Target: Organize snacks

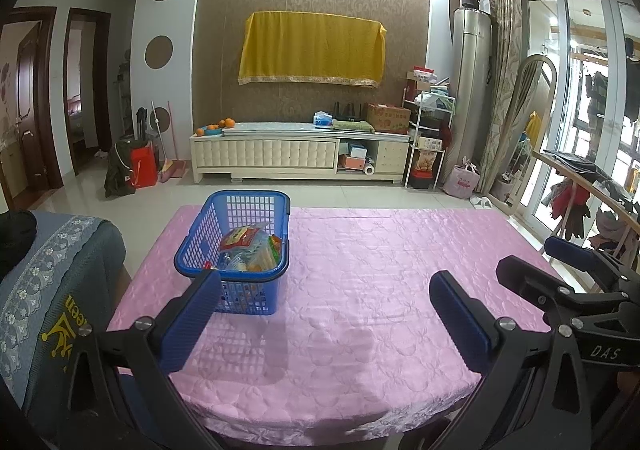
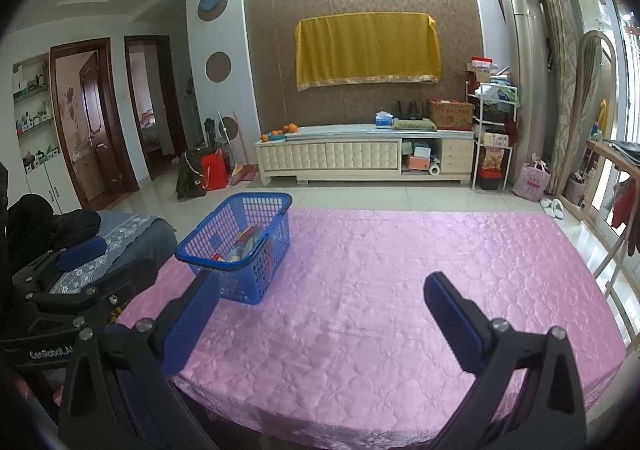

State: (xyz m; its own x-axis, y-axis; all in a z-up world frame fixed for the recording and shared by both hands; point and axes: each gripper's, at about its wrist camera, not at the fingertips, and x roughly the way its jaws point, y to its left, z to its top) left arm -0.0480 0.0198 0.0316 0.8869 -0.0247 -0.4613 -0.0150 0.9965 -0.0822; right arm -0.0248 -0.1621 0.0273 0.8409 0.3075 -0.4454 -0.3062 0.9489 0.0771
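On the pink quilted worktop (image 1: 380,270), toward its far left part, sits the blue basket (image 1: 236,250), snack packets (image 1: 250,246) piled inside it, probably chips and wrapped sweets though the labels are too small to read. Left tongs (image 1: 326,314) hover over the near edge of the worktop, spread wide and gripping nothing, their left pad overlapping the basket's near corner in the left wrist view. Right tongs (image 2: 320,314) likewise spread and empty, nearer than the basket and to its right, apart from it.
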